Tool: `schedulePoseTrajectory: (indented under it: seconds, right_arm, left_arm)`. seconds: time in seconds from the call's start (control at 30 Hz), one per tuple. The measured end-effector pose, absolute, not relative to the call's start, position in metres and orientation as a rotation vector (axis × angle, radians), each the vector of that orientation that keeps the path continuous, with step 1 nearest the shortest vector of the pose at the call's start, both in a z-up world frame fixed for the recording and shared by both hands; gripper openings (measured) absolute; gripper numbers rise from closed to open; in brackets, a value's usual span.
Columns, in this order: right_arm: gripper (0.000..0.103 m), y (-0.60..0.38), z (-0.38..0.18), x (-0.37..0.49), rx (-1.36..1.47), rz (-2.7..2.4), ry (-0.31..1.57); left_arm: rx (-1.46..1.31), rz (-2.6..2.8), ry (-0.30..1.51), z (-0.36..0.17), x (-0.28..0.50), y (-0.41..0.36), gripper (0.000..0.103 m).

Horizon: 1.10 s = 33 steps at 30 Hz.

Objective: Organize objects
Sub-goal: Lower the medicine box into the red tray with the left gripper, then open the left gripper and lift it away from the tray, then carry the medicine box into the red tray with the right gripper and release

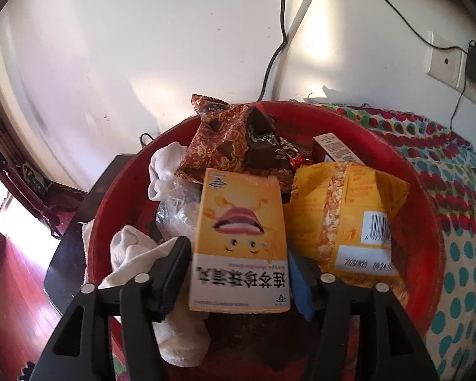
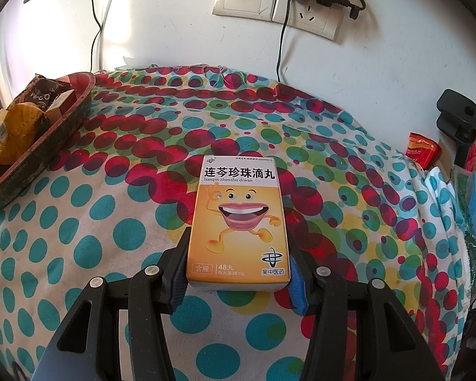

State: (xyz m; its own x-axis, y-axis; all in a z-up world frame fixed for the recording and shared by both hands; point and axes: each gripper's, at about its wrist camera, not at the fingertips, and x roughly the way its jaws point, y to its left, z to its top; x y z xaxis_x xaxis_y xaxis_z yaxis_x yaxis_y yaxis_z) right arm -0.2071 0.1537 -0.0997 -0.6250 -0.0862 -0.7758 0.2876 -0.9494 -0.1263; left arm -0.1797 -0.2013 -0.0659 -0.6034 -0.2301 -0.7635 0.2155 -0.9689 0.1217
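A yellow medicine box (image 1: 241, 238) with a cartoon mouth lies upside down in the red basin (image 1: 425, 203), resting on the things inside. My left gripper (image 1: 238, 247) straddles its near end, and its pads stand slightly off the box sides, so it is open. Also in the basin are brown snack packets (image 1: 219, 139), a yellow bag (image 1: 349, 216) and white cloths (image 1: 133, 254). My right gripper (image 2: 239, 241) is shut on a second, identical yellow box (image 2: 238, 219), held just over the dotted tablecloth (image 2: 111, 216). The basin (image 2: 79, 95) sits at the far left of the right wrist view.
Wall sockets (image 2: 279, 0) with a plugged-in charger and hanging cables sit behind the table. At the right edge stand a black clamp (image 2: 458, 120), a red packet (image 2: 422, 150) and some bags. A dark side table (image 1: 79, 222) and red floor lie left of the basin.
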Motion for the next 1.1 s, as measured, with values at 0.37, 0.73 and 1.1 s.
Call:
schedulePoseTrajectory:
  seconds: [0.37, 0.73, 1.1]
  right_arm:
    - [0.048, 0.154, -0.096, -0.204, 1.212, -2.653, 0.338]
    - [0.048, 0.151, -0.078, -0.187, 1.173, -2.624, 0.211]
    - [0.048, 0.023, -0.02, -0.171, 0.987, -2.416, 0.26]
  left_arm:
    - [1.252, -2.604, -0.085, -0.053, -0.157, -0.187, 0.074]
    - [1.268, -2.65, -0.03, -0.044, -0.108, -0.173, 0.079]
    - [1.337, -2.677, 0.123, -0.046, -0.059, -0.172, 0.08]
